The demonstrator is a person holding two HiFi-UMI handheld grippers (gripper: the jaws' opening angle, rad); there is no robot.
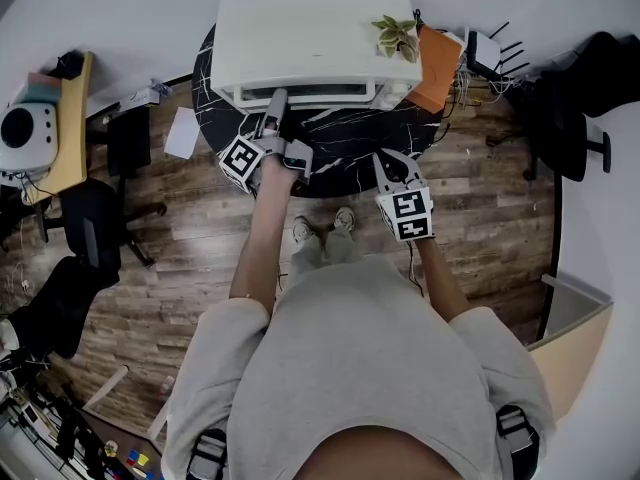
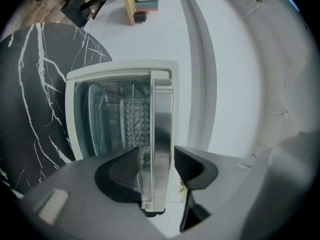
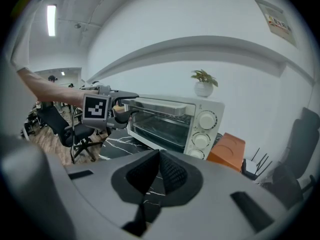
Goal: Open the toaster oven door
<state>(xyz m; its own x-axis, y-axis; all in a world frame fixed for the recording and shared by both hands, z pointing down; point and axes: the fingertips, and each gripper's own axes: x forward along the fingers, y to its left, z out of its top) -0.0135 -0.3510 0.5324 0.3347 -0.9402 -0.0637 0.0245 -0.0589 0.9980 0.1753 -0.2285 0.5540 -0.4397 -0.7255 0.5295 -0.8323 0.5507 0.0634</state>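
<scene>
A white toaster oven [image 1: 310, 38] stands on a round black marble table [image 1: 340, 153], its glass door upright and closed. My left gripper [image 1: 273, 103] reaches the door's metal handle [image 1: 320, 90] near its left end. In the left gripper view the handle [image 2: 161, 124] runs between the jaws of that gripper [image 2: 156, 166]: the right pad is almost on it and a narrow gap shows at the left pad. My right gripper [image 1: 385, 163] hangs back at the table's near edge, pads together, holding nothing. The right gripper view shows the oven [image 3: 175, 119] and the left gripper [image 3: 120, 106] ahead of the right gripper [image 3: 159, 171].
A small potted plant [image 1: 397, 36] sits on the oven's right top corner. An orange box [image 1: 438, 68] and a white router [image 1: 483, 53] lie to the oven's right. Three knobs [image 3: 206, 120] line the oven's right side. Office chairs [image 1: 95, 223] stand on the wooden floor at left.
</scene>
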